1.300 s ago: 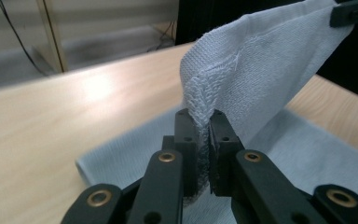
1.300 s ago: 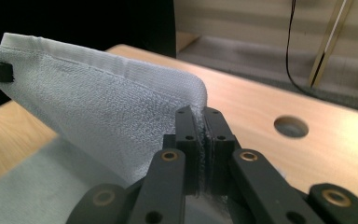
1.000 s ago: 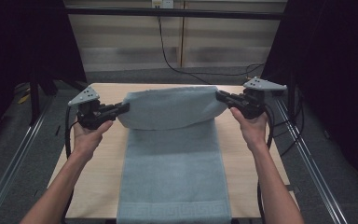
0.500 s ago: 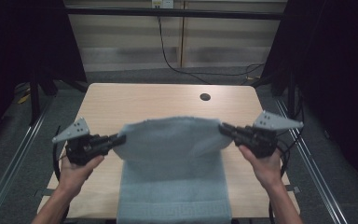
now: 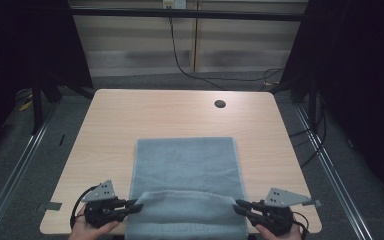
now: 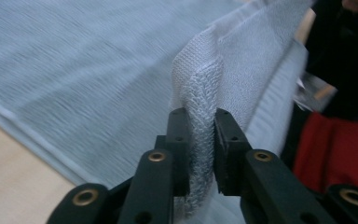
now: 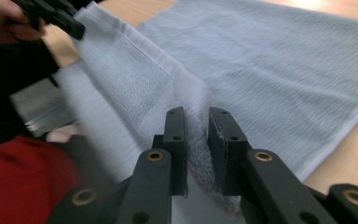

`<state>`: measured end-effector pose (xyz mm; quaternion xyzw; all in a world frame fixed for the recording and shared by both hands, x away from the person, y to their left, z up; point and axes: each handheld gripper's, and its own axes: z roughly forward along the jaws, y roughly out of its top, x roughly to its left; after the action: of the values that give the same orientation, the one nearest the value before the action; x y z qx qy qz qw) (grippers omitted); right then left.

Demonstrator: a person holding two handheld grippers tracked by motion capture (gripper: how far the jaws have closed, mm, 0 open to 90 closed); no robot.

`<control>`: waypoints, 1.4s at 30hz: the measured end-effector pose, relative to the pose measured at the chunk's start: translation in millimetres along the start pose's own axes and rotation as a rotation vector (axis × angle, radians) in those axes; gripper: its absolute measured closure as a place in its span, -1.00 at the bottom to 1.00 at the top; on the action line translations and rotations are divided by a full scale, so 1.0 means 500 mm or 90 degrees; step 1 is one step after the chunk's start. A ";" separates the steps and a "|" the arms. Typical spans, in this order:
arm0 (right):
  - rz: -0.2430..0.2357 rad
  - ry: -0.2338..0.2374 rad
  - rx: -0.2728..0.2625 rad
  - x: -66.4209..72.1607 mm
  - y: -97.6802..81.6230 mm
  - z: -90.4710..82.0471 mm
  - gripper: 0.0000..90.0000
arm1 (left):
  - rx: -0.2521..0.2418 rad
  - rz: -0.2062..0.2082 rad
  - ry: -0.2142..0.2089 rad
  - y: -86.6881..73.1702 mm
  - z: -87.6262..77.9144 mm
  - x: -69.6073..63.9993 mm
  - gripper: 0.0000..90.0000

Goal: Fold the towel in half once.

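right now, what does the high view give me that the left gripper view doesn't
High view: the whole table with its round hole, and the towel, its near end stretched between the left gripper and the right gripper. Left gripper view: close up, the towel's woven hem sits between that gripper's jaws, which have just been opening, with red cloth beside. Shared: the blue-grey towel lying flat on the wood.
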<state>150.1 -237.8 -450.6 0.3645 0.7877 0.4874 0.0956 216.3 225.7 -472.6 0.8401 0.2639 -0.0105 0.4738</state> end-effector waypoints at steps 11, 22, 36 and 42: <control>0.023 0.007 -0.013 -0.001 -0.026 -0.024 0.46 | -0.060 0.003 -0.010 0.004 -0.039 -0.012 0.27; 0.019 -0.048 0.052 -0.162 0.061 0.138 0.40 | -0.016 -0.050 0.059 0.104 0.077 0.159 0.20; -0.003 -0.069 0.134 -0.170 0.053 0.213 0.37 | 0.034 -0.030 0.113 0.072 0.128 0.188 0.29; 0.006 -0.058 0.128 -0.149 0.029 0.187 0.36 | 0.036 -0.021 0.106 0.053 0.118 0.151 0.32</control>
<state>257.6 -218.4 -500.8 0.3975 0.8257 0.3895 0.0922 307.1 200.1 -504.5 0.8466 0.3158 0.0445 0.4260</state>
